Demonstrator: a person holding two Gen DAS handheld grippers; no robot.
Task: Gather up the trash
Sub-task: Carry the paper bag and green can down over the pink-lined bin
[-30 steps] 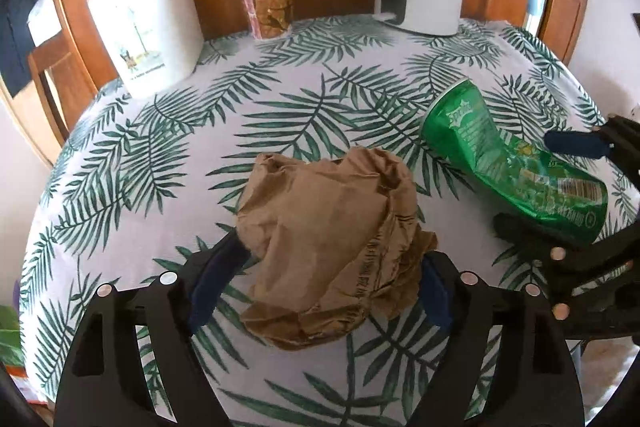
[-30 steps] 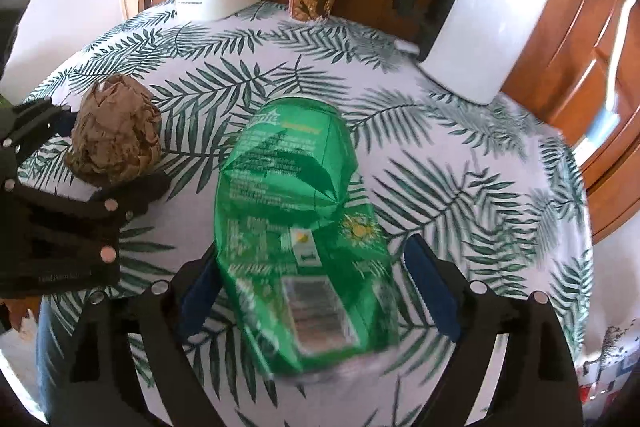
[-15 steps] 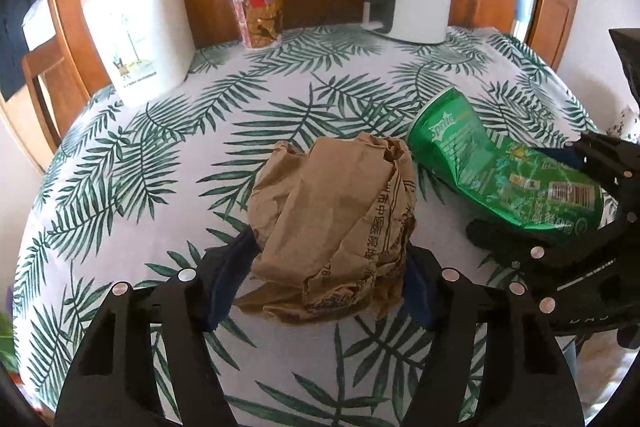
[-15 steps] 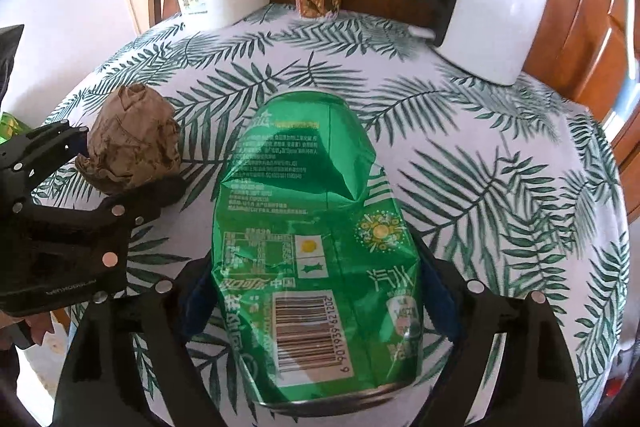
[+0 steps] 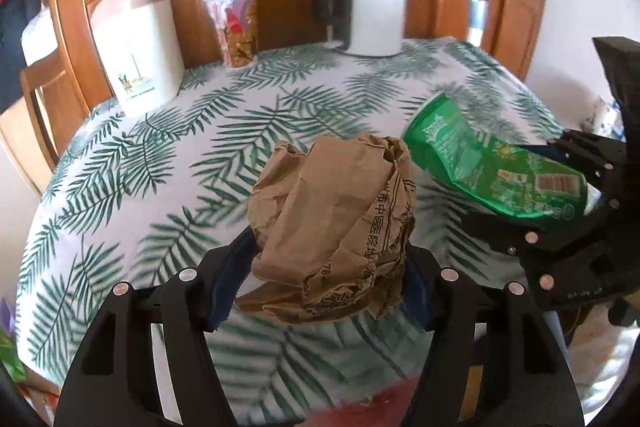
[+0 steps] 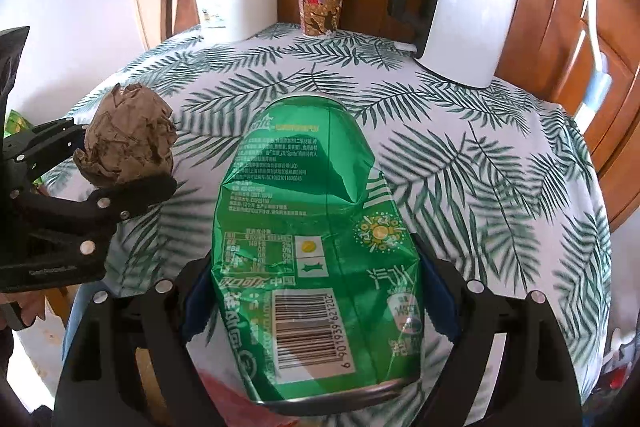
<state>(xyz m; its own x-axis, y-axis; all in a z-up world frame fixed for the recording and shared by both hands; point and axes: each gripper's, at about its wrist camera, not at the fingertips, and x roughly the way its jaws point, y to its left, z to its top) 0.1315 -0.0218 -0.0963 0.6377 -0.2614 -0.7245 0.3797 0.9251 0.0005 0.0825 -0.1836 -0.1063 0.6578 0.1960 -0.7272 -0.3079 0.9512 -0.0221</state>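
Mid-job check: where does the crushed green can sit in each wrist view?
Left wrist: green can at right of centre, gripped by the right gripper entering from the right.
Right wrist: can fills the lower centre, between that gripper's blue pads.
Shared landmark: the patterned paper cup at the table's far edge.

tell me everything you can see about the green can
The green can is thin shiny metal, badly crushed and creased mid-body, printed with white text, a barcode, a nutrition table and a yellow-green burst logo. It lies lengthwise along the right gripper, clamped between the blue pads at its barcode end, one silver rim nearest the camera. It appears lifted clear of the leaf-print tablecloth, touching nothing else. In the left wrist view it tilts beside the paper ball.
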